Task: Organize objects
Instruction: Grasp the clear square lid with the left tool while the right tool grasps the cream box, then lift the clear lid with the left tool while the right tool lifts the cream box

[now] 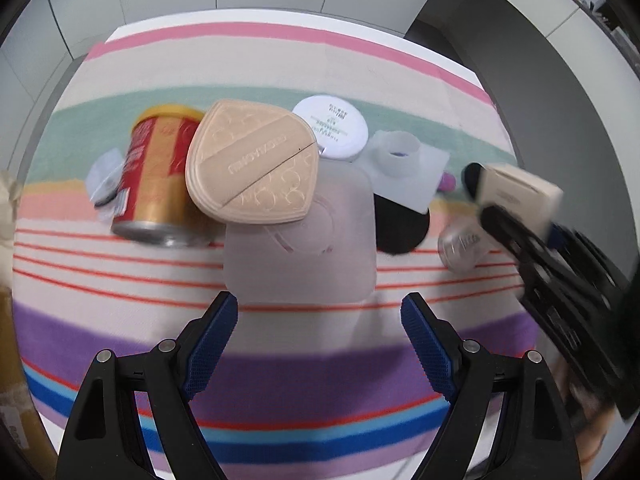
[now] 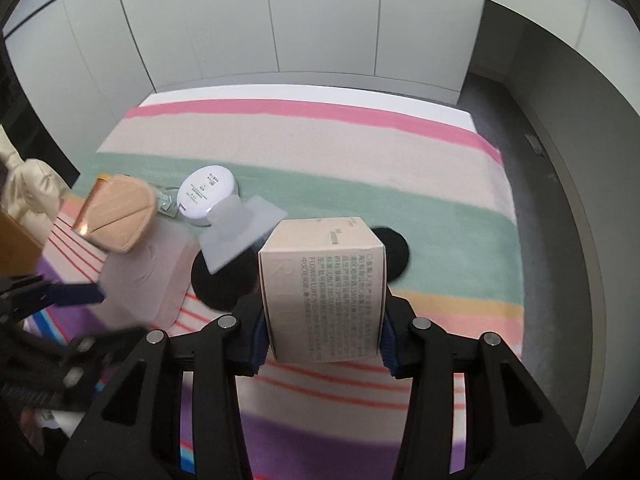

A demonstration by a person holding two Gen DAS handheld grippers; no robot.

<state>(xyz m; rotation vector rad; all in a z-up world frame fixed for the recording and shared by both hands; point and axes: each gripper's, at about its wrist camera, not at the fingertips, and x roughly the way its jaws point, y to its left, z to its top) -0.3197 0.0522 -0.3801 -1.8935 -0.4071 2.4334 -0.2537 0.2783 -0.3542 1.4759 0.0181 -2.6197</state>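
My right gripper [image 2: 322,336] is shut on a beige printed carton [image 2: 322,292] and holds it above the striped cloth; the carton also shows in the left wrist view [image 1: 516,192]. My left gripper [image 1: 318,312] is open, just short of a frosted square box [image 1: 300,244] with a peach puff case [image 1: 252,164] leaning on its far edge. In the right wrist view the frosted box [image 2: 148,276] and the puff case [image 2: 116,212] sit at the left.
A red and gold can [image 1: 156,176] lies left of the box. A white round jar [image 1: 332,124], a frosted lid piece [image 1: 404,168], a black disc [image 1: 400,224] and a small clear jar [image 1: 460,244] lie to the right. A cardboard box [image 1: 12,360] stands at the left edge.
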